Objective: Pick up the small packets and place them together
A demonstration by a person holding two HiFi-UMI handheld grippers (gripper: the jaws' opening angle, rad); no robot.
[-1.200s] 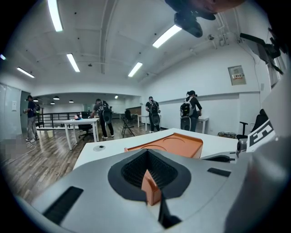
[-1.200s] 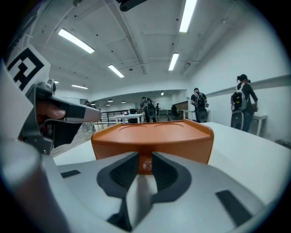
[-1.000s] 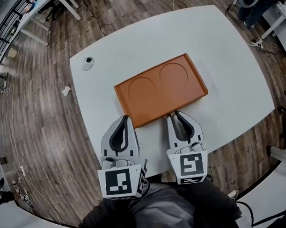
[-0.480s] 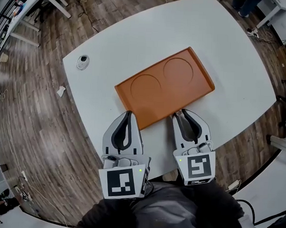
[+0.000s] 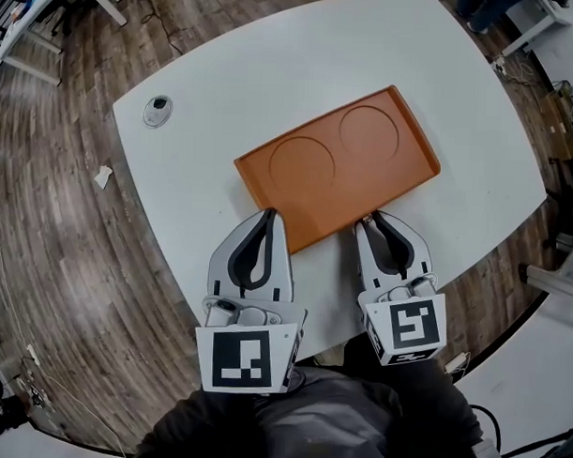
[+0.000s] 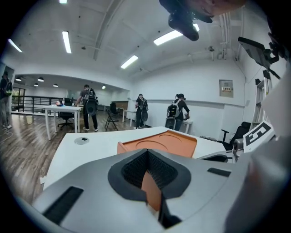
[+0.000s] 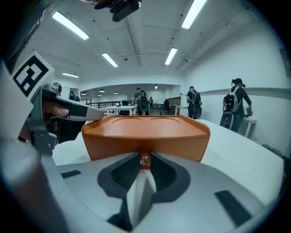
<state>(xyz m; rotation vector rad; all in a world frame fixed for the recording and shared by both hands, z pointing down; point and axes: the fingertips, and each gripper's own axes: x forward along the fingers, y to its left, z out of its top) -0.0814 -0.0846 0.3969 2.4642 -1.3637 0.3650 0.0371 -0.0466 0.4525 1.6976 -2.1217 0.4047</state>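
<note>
No small packets show in any view. An empty orange tray (image 5: pixel 335 169) with two round recesses lies at an angle on the white table (image 5: pixel 461 70). My left gripper (image 5: pixel 269 214) has its tips at the tray's short near-left edge. Its jaws stand a narrow slit apart, and the tray's orange shows through the slit (image 6: pixel 148 157). My right gripper (image 5: pixel 371 220) points at the tray's long near edge. In the right gripper view its jaws (image 7: pixel 144 157) are a little apart and hold nothing, with the tray wall (image 7: pixel 145 132) just beyond them.
A round grey cable cap (image 5: pixel 157 109) sits in the table's far left part. The table's near edge runs just behind both grippers, above a wood floor with a paper scrap (image 5: pixel 102 177). Several people, desks and chairs stand far off across the room.
The head camera has shifted, so the table and tray sit slightly differently in view. Both grippers have kept their places at the tray's near edges.
</note>
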